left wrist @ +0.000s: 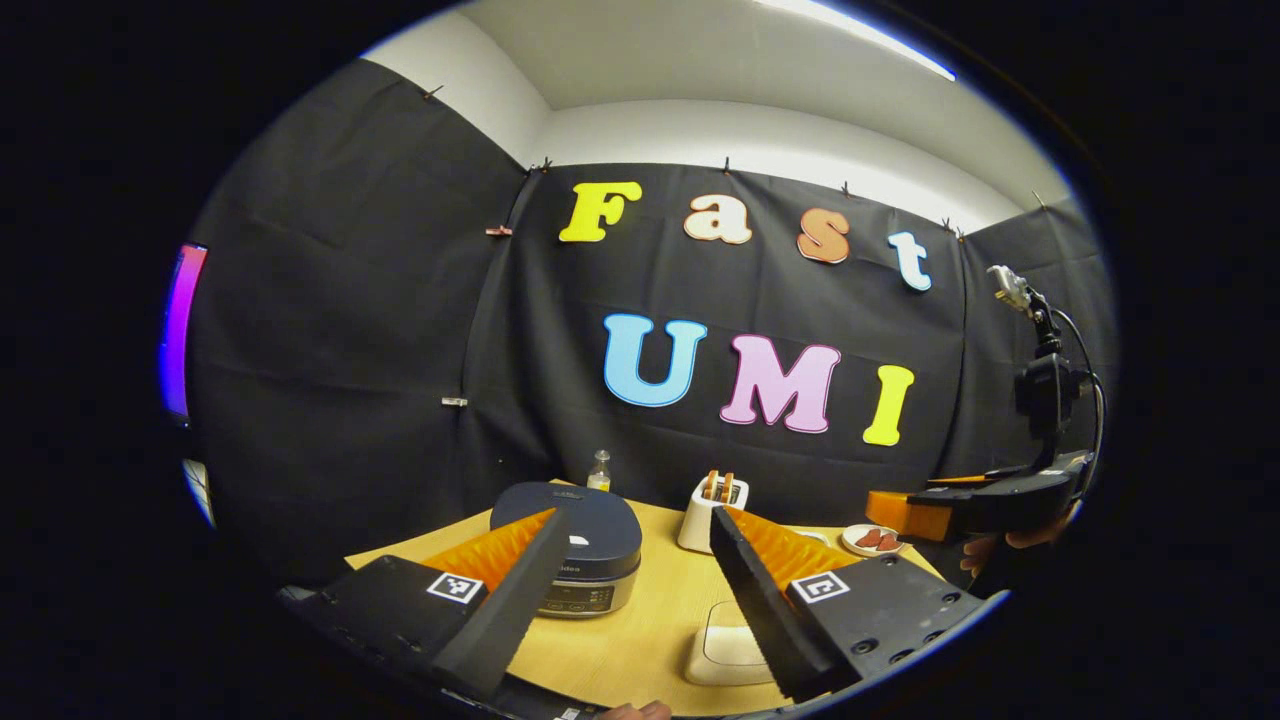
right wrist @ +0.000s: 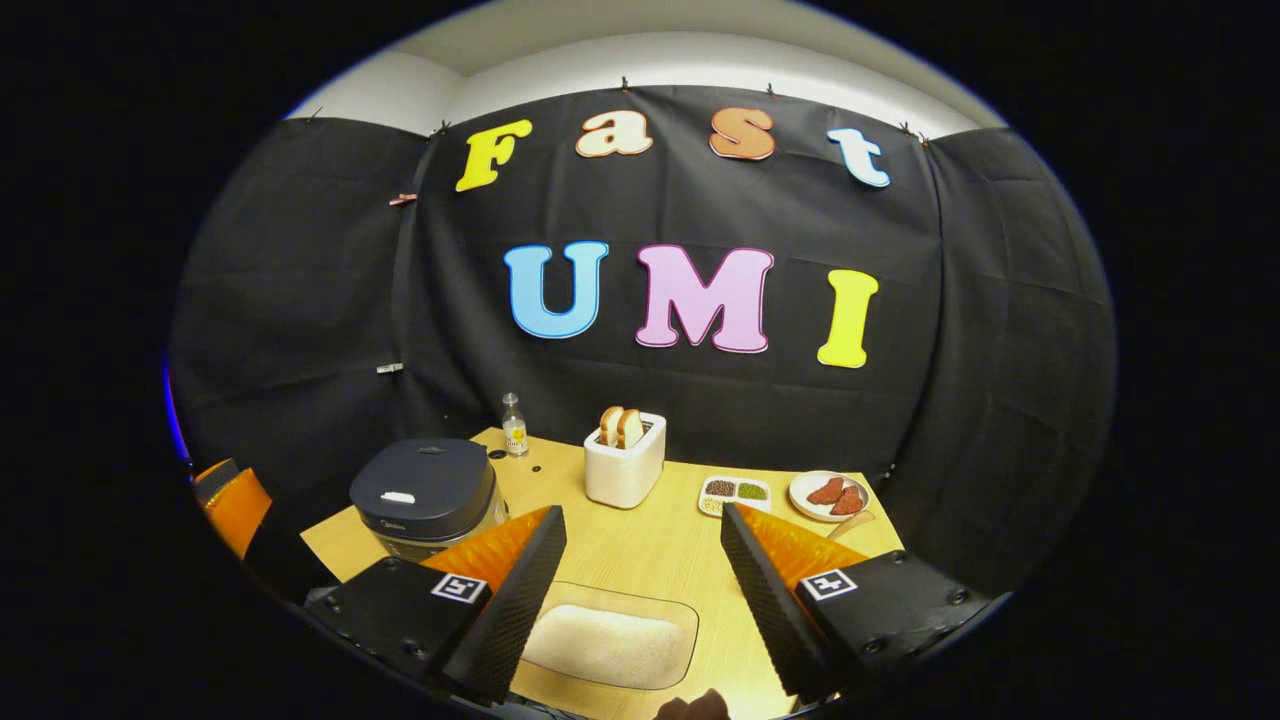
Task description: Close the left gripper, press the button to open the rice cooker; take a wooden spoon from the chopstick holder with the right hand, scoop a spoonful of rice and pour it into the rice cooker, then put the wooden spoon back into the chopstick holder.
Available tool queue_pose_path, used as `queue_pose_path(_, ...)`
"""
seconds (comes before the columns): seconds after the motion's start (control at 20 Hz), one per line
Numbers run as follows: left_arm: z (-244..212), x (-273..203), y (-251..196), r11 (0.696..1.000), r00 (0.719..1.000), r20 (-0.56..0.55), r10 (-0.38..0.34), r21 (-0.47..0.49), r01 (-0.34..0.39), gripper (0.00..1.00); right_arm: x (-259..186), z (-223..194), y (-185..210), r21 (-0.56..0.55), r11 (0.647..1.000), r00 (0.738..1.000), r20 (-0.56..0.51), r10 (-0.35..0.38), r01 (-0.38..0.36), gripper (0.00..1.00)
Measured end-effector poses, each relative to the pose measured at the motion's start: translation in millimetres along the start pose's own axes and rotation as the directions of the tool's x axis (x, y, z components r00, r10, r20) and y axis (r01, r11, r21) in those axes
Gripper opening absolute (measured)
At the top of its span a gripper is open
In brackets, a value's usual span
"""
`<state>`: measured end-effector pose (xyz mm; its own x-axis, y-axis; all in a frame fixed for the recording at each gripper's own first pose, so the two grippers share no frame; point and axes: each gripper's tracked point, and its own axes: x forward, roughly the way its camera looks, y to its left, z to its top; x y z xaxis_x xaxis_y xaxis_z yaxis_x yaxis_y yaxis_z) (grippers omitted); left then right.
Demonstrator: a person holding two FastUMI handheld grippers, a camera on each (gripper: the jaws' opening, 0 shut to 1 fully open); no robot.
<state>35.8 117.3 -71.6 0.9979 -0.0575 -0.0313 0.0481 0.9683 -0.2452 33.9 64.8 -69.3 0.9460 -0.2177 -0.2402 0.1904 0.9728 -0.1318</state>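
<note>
The dark rice cooker (left wrist: 578, 545) (right wrist: 425, 492) stands on the left of the wooden table (right wrist: 650, 545) with its lid down. My left gripper (left wrist: 638, 518) hovers open in front of it with nothing between its fingers. A white chopstick holder (left wrist: 712, 512) (right wrist: 625, 460) stands mid-table, with pale brown rounded wooden ends poking out of its top. Near the front edge lies a clear tray of white rice (right wrist: 610, 635) (left wrist: 728, 648). My right gripper (right wrist: 642, 512) is open and empty above that tray. It also appears at the right of the left gripper view (left wrist: 900, 512).
A small bottle (right wrist: 514, 425) stands behind the cooker. On the right are a compartment tray of beans (right wrist: 735, 492) and a plate with red pieces (right wrist: 828, 495) (left wrist: 872, 540). A camera on a stand (left wrist: 1045, 385) rises at the far right. A hand (right wrist: 690, 706) shows at the bottom.
</note>
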Motion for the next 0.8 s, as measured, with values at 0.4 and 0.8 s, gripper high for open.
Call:
queue_pose_path(0.4,-6.8,1.3,17.6,1.0,1.0,-0.015,-0.017,-0.026,0.016,0.95,-5.2,-14.8,18.2,-0.034,0.999,0.999,-0.048,-0.001,-0.001,0.98)
queue_pose_path(0.8,-11.1,4.4,10.1,0.999,0.999,-0.024,-0.04,-0.021,0.04,0.95,-4.9,-16.2,20.6,-0.032,1.0,0.998,-0.06,-0.002,0.0,0.98)
